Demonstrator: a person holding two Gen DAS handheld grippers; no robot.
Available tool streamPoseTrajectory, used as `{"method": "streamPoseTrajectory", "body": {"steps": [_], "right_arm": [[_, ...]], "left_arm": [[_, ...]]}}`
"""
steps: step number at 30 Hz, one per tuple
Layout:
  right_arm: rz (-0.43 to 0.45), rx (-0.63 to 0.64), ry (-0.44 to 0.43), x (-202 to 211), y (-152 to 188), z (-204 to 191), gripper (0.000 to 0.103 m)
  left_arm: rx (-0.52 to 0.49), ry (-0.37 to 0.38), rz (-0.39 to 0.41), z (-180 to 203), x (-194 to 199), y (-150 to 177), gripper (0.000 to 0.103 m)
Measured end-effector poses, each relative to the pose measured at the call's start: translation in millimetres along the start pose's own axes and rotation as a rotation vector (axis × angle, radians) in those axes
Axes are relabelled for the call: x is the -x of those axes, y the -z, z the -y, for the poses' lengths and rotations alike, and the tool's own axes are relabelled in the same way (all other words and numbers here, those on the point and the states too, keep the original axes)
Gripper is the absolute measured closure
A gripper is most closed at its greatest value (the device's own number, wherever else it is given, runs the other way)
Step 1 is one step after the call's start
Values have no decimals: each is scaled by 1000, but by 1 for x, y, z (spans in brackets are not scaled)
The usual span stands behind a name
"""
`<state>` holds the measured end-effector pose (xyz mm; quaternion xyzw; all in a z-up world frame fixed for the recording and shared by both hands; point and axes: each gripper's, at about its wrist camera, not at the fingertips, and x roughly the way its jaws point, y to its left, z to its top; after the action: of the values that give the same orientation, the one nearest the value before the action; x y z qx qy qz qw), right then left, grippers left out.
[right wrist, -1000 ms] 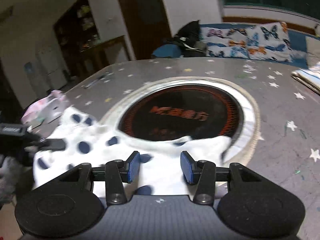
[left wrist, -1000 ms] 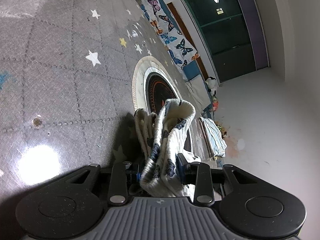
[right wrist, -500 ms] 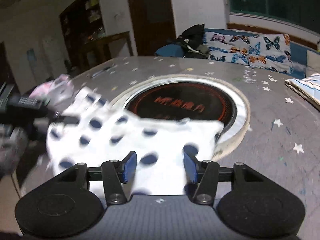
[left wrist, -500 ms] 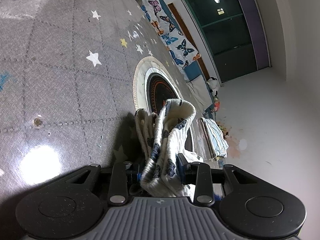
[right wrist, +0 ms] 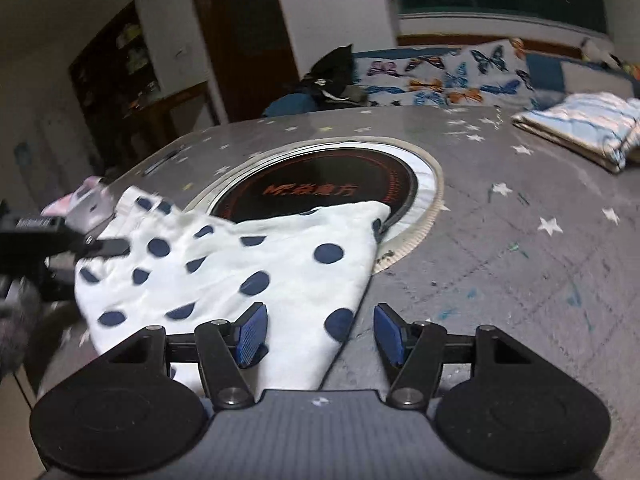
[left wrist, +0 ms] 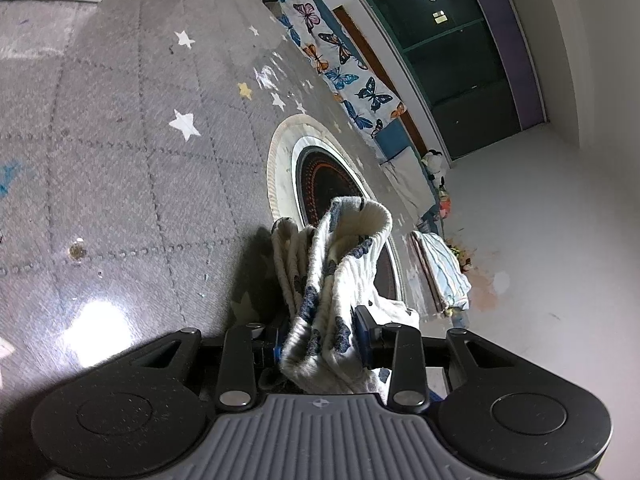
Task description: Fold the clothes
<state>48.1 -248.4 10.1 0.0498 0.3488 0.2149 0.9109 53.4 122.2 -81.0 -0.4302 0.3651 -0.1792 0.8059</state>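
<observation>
Left gripper (left wrist: 320,334) pinches a bunched fold of the white polka-dot garment (left wrist: 340,272); cloth fills the gap between its blue pads and rises in a ribbed hump ahead of them. Right gripper (right wrist: 318,332) stands spread, jaws having just been opening; pads press on nothing, though the garment's near corner (right wrist: 256,272) lies under and between them, closer to the left pad.

Grey star-print table cover (right wrist: 520,264) takes up most of both views. The round dark cooktop (right wrist: 320,188), with a pale ring and orange lettering, is set in its middle.

In the right wrist view the garment lies spread flat on the cover, its far edge overlapping the cooktop's near rim. Its left edge is lifted where the other gripper (right wrist: 100,246) holds it.

A butterfly-print cushion (right wrist: 440,76) runs along the far side of the table. A folded striped cloth (right wrist: 580,124) rests on the cover's far right. A pink-and-white item (right wrist: 80,200) sits at the left edge, too blurred to identify.
</observation>
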Motion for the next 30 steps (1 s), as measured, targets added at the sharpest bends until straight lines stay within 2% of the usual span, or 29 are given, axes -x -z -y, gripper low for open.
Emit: {"method": "streamPoseTrajectory", "body": {"steps": [4,5,6,9,12,18,30], "right_arm": [[10,-27,0,-6,0,-2,53],[15,-34,5,-7,1,-4,61],[21,-45,8,-7,2,-5,75],[42,-82,11,-5,4,-3,90],[74,-102,4,2,6,-1,97],[143,-122,28,28,4,11,99],[229,-147,241,84,-19,96,99]], "left_arm": [[-29,-22,3,4,0,0,66],[-31,-24,2,5,0,0,66],[-36,-32,3,7,0,1,67],[-71,-44,3,18,0,1,67],[-115,-40,1,34,-1,1,68],[-198,-9,-36,76,-26,0,68],[-313,63,-146,174,-140,19,68]]}}
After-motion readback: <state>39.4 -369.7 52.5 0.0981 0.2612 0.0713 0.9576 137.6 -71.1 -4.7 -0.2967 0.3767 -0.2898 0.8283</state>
